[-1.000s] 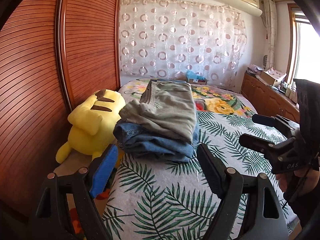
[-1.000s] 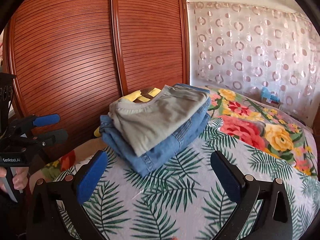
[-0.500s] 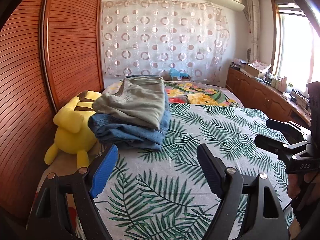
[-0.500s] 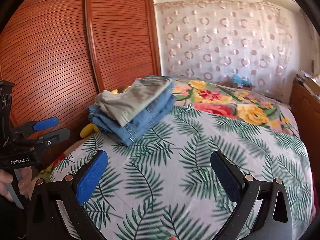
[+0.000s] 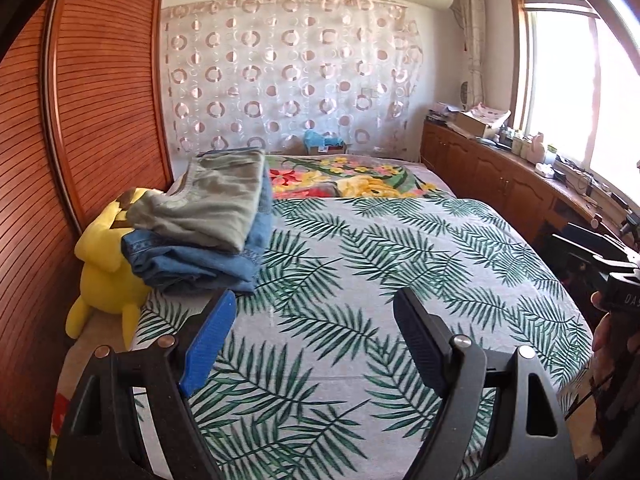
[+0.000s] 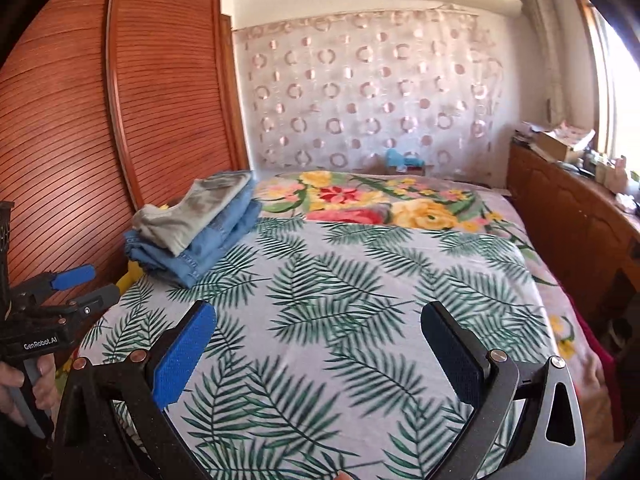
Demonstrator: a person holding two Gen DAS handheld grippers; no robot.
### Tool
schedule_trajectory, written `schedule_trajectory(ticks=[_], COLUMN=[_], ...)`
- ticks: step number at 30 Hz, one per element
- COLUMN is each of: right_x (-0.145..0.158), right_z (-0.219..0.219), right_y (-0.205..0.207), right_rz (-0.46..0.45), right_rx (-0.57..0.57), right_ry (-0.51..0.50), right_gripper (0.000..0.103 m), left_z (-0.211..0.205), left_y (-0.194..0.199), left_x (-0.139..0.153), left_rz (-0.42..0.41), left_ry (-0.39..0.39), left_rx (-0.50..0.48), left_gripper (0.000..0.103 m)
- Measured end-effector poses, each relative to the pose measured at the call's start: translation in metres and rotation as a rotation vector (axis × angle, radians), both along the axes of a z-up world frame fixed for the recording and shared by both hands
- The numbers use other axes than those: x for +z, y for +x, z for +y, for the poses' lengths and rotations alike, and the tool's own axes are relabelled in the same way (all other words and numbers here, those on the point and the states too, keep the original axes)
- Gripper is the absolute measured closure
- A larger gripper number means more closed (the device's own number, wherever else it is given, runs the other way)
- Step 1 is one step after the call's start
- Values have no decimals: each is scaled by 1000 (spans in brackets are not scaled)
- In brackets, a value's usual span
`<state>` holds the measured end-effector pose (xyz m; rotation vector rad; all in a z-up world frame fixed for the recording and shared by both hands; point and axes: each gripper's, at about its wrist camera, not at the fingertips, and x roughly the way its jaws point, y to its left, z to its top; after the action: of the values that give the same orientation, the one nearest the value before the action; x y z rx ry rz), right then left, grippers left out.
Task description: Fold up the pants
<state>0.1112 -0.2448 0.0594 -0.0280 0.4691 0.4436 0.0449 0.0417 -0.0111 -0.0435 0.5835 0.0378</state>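
Note:
A folded stack lies at the left edge of the bed: grey-green pants (image 5: 212, 204) on top of blue jeans (image 5: 192, 264). The right wrist view shows the same grey-green pants (image 6: 192, 212) and jeans (image 6: 200, 248) further off to the left. My left gripper (image 5: 314, 300) is open over the palm-leaf bedspread (image 5: 360, 272), short of the stack, with nothing between its fingers. My right gripper (image 6: 320, 312) is also open and empty over the middle of the bedspread (image 6: 340, 280). Each gripper shows at the edge of the other's view: left gripper (image 6: 104, 282), right gripper (image 5: 568, 240).
A yellow plush toy (image 5: 104, 272) sits wedged between the stack and the slatted wooden wardrobe (image 5: 80, 120). A floral blanket (image 5: 352, 180) covers the bed's far end. A low wooden cabinet (image 5: 500, 176) with clutter runs under the window on the right. A hand (image 6: 24, 384) holds the left gripper's handle.
Both views have drawn back and swung right, so the pants stack now sits smaller and further left. More bare bedspread lies ahead of both grippers. Both stay open and empty.

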Motion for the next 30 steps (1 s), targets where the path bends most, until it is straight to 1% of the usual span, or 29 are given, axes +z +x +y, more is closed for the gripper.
schedule_trajectory(ticks=[7, 10, 14, 20, 30], right_x=[5, 8, 13, 20, 28], right_z=[-28, -35, -41, -41, -37], right_y=[-21, -27, -32, -38, -51], right_rz=[-15, -24, -37, -68, -132], right_rx=[-76, -91, -111, -117, -106], right_ry=[31, 35, 36, 35, 50], right_gripper=[1, 1, 1, 1, 1], left_z=[-28, -39, -48, -55, -47], left_y=[8, 9, 11, 7, -11], left_x=[17, 26, 35, 51, 72], left_rz=[-26, -40, -46, -78, -126], left_ry=[8, 15, 4, 0, 5], left_rx=[-57, -78, -99, -100, -64], left_gripper=[21, 21, 21, 21, 21])
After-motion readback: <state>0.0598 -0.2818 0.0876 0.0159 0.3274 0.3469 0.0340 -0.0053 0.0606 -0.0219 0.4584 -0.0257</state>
